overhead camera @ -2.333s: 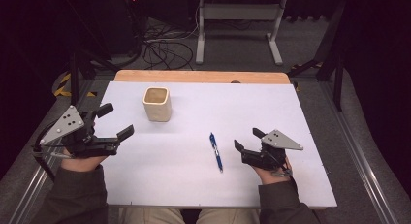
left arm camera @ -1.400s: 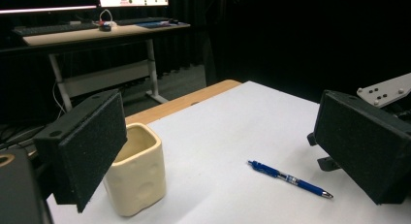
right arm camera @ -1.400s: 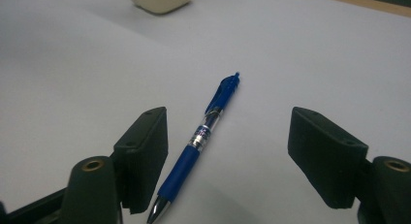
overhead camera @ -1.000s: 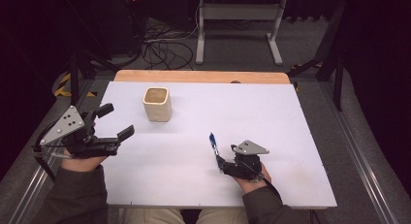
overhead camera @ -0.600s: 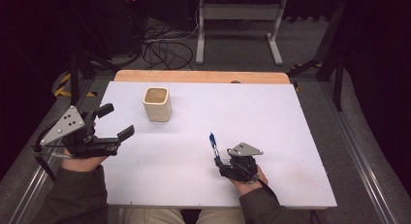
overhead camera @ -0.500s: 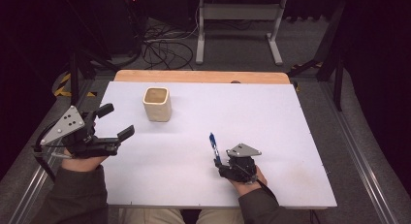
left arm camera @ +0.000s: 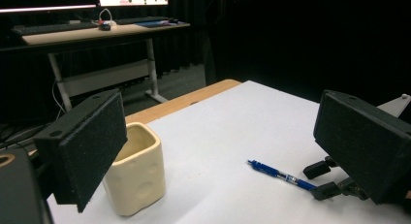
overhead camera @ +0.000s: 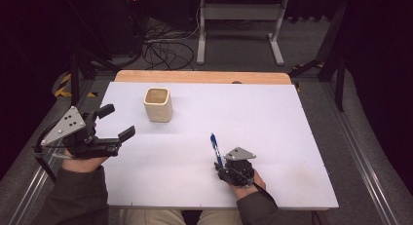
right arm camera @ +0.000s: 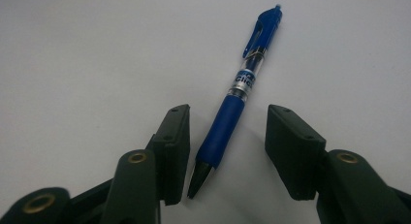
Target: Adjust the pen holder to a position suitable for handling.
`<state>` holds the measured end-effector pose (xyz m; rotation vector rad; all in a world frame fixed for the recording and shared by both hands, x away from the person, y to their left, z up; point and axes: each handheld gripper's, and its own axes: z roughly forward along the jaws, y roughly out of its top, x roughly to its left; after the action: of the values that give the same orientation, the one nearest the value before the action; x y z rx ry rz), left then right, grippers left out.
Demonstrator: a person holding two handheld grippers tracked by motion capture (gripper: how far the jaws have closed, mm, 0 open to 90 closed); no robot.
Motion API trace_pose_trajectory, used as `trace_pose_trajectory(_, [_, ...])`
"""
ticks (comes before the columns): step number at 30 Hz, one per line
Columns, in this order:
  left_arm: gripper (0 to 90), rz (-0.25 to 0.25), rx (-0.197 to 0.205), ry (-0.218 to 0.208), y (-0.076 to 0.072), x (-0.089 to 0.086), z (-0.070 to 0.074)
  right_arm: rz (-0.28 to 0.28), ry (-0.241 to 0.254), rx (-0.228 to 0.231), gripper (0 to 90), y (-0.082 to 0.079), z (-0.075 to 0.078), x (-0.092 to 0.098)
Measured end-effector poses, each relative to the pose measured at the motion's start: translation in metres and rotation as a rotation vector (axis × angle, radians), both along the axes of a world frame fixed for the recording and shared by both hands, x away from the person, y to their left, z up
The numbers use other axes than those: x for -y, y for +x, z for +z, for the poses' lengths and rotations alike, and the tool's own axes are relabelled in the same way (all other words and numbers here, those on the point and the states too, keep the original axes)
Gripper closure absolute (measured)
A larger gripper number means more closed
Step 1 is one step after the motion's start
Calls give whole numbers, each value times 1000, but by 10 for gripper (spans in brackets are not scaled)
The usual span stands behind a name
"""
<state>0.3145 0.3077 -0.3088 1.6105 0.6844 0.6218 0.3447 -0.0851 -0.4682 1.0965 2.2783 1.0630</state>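
A blue click pen (overhead camera: 214,147) lies on the white table top (overhead camera: 272,118), right of the middle. My right gripper (overhead camera: 219,167) is low over its near end. In the right gripper view the pen's (right arm camera: 238,95) grip and tip lie between the two jaws, closer to the left pad (right arm camera: 175,151), with gaps on both sides. These jaws have just been closing, and my right gripper (right arm camera: 228,118) is open. My left gripper (overhead camera: 119,121) rests at the table's left edge, open wide and holding nothing. A cream cup (overhead camera: 158,104) stands upright to its upper right.
In the left gripper view the cup (left arm camera: 135,175) stands just past the left pad (left arm camera: 89,146), with the pen (left arm camera: 281,174) and my right gripper (left arm camera: 334,183) farther off. A wooden strip (overhead camera: 199,77) runs along the table's far edge. Beyond it are cables and a desk frame.
My right gripper moved left from beside the pen to the pen's near end and settled there. Its jaws look narrower. My left gripper, the cup and the pen kept still.
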Motion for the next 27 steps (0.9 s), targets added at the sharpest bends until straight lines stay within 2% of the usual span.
trace_pose_trajectory(12, [61, 4, -2, 0, 0, 0, 0, -13, 6, -7, 629, -3, 0, 0])
trace_pose_trajectory(16, [63, 3, 2, 4, 0, 0, 0, -20, 9, -11, 694, -4, 0, 1])
trace_pose_trajectory(27, [66, 0, 0, 12, 0, 3, 0, -31, 10, -17, 805, -4, 1, 1])
